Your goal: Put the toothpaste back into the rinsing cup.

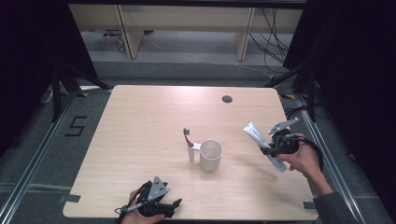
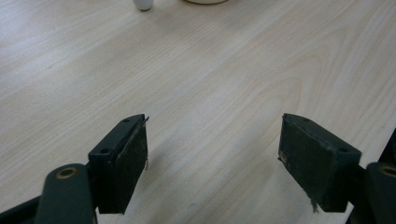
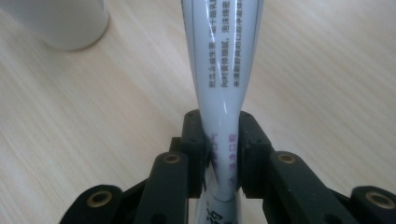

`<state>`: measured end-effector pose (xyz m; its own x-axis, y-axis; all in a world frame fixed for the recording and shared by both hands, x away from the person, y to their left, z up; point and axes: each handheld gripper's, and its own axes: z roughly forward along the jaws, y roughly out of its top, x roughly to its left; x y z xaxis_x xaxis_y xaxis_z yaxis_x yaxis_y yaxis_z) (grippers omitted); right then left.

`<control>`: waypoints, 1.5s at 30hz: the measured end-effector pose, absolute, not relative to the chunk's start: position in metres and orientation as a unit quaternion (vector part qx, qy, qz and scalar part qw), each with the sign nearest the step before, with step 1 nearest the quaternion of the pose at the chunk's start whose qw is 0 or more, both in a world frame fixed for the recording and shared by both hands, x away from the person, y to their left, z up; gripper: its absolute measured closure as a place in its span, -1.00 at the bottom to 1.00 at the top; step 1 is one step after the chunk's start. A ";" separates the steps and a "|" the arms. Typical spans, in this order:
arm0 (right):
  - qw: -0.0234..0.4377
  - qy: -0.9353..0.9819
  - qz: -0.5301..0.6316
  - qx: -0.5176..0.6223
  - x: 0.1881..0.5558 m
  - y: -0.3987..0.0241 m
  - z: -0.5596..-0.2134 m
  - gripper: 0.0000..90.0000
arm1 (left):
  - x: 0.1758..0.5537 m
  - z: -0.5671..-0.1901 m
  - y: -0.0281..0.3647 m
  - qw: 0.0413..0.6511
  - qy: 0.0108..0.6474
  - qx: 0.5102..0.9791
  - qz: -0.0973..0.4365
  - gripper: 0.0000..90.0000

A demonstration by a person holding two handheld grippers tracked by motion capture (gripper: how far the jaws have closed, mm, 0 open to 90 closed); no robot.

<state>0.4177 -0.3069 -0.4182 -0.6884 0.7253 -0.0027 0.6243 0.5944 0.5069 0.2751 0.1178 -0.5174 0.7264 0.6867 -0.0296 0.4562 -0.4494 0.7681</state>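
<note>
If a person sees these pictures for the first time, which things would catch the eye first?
Most striking is the white tube, clamped at an angle in the right gripper above the right side of the table; the right gripper view shows its printed text. Next comes the white cup near the table's middle, with a toothbrush standing upright just left of it. The left gripper rests open at the near edge.

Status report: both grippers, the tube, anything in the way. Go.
Right gripper shut on white plastic toothpaste tube, held clear of the table. Left gripper open, holding nothing. White cup and upright toothbrush mid-table, apart from the tube.
</note>
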 end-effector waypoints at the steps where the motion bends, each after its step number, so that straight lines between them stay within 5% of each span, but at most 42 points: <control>1: 0.105 0.878 0.243 0.400 0.417 -0.304 -0.417 0.69 | 0.275 -0.518 0.118 0.398 0.342 0.839 0.146 -0.47; 25: 0.172 0.788 0.468 0.361 0.427 -0.272 -0.387 0.69 | 0.276 -0.516 0.118 0.398 0.338 0.840 0.149 -0.48; 45: 0.134 0.734 0.573 0.340 0.420 -0.229 -0.381 0.69 | 0.276 -0.515 0.118 0.399 0.339 0.839 0.149 -0.49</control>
<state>0.4197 -0.2292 -0.3814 -0.7330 0.6524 0.1927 0.3448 0.1121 0.9320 0.2759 0.1183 -0.5146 0.7253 0.6881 -0.0210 0.4499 -0.4507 0.7710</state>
